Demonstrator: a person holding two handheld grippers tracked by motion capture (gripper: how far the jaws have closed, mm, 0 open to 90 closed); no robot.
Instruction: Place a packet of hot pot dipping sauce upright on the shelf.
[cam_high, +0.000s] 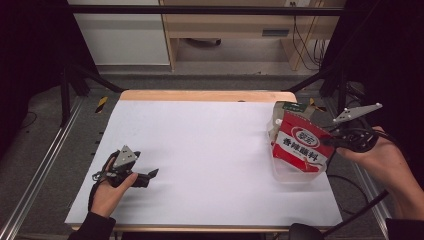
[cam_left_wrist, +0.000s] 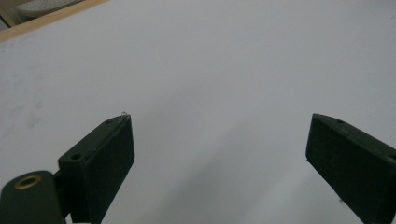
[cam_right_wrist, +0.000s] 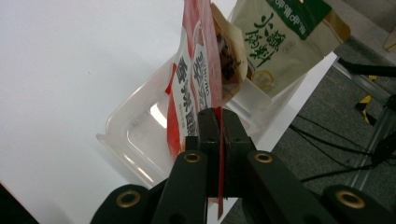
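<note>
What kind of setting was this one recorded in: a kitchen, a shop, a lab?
Most likely a lab or office recording station, not a kitchen. A white-topped table sits inside a metal frame, cables trail by wooden furniture behind, and a person works hand-held tongs on a red snack packet.

- We note the left gripper (cam_high: 131, 172): black body, grey three-cornered plate, dark sleeve behind.
- We note the right gripper (cam_right_wrist: 218, 140): black jaws, brass-ringed screw holes.
</note>
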